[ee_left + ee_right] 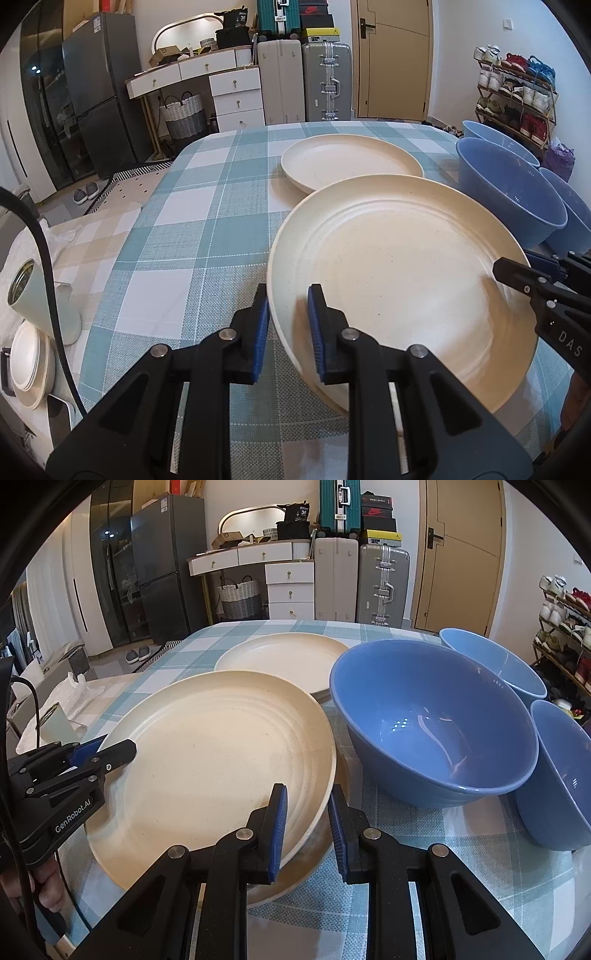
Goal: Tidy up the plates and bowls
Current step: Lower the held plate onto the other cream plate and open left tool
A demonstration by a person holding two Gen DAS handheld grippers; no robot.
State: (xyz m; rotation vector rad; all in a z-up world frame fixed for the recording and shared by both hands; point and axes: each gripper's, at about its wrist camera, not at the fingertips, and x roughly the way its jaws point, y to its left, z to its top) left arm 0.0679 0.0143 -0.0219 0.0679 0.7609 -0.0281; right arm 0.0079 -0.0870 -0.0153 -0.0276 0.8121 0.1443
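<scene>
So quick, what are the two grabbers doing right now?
Left gripper: shut on the left rim of the top plate.
Right gripper: shut on the same plate's right rim.

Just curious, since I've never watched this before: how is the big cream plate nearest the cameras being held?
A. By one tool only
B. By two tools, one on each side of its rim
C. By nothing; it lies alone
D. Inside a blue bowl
B: the left tool and the right tool each clamp opposite edges of the cream plate.
</scene>
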